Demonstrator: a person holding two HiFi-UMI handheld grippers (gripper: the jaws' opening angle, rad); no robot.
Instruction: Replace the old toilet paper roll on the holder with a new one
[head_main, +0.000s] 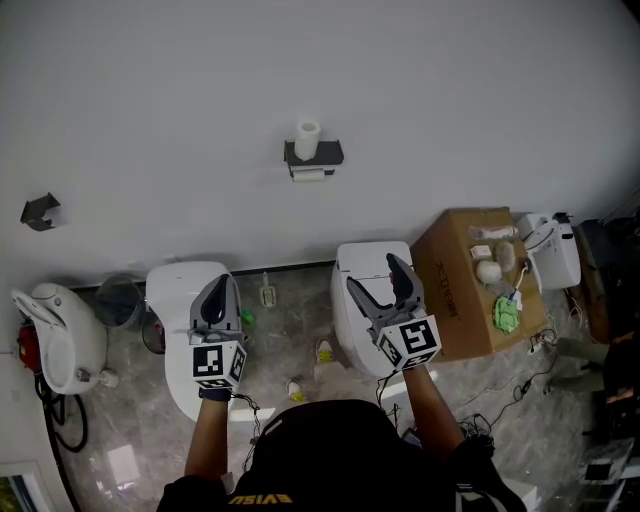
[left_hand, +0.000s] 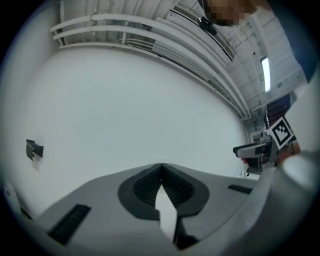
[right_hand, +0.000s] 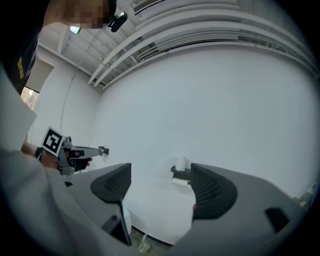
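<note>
Found standing on the grey marbled floor (head_main: 290, 320) — left toilet (head_main: 170, 290), right toilet (head_main: 365, 262), cardboard box (head_main: 450, 275), loose cables (head_main: 520, 385). Seen atop the wall holder (head_main: 325, 153) — one upright roll (head_main: 307, 138).

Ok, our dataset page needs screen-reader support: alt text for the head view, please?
A person points two grey grippers, left gripper shut, right gripper open, at a black wall holder with a white paper roll standing on top.

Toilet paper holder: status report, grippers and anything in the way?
Left gripper shut, empty; right gripper open, empty. Untouched holder on wall, roll upright on top; both grippers short of it. Nothing between.
</note>
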